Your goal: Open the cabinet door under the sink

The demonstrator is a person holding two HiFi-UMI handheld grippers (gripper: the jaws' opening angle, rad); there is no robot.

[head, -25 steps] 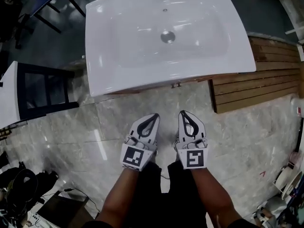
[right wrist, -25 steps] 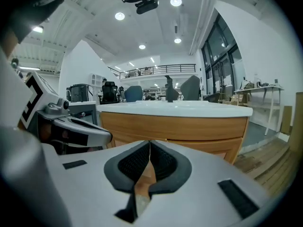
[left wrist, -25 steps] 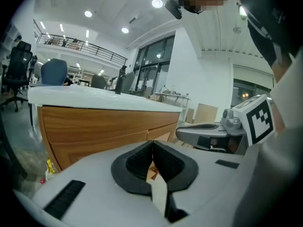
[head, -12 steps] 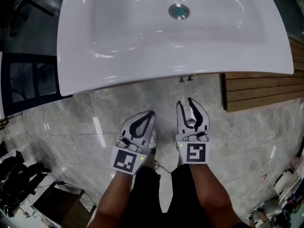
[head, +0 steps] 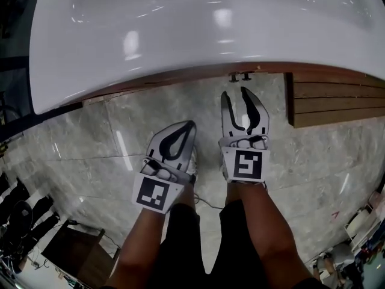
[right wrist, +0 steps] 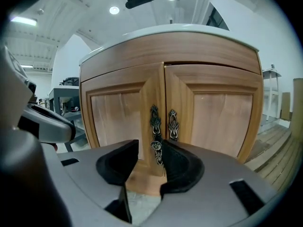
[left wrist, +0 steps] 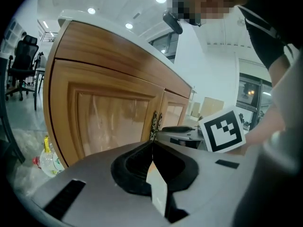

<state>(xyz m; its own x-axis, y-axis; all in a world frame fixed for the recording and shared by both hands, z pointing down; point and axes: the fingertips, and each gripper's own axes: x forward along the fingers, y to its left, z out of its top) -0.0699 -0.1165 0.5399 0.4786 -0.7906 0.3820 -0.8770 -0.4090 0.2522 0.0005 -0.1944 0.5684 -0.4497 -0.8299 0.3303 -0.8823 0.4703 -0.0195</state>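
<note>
Grey marble floor [head: 90, 155] — sink cabinet [right wrist: 213, 112], wood slats [head: 337, 101] at rt

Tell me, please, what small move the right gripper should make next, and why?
Probably ease the right gripper forward until its jaws straddle the left door's handle. Its jaws have just been opening and hold nothing; the handle lines up with their gap but sits just ahead of the tips, and both doors are shut.

One white sink [head: 180, 29] is shown, two cabinet doors [right wrist: 120, 122], two ornate handles [right wrist: 155, 119], and two grippers: left gripper [head: 190, 125], right gripper [head: 234, 93].
</note>
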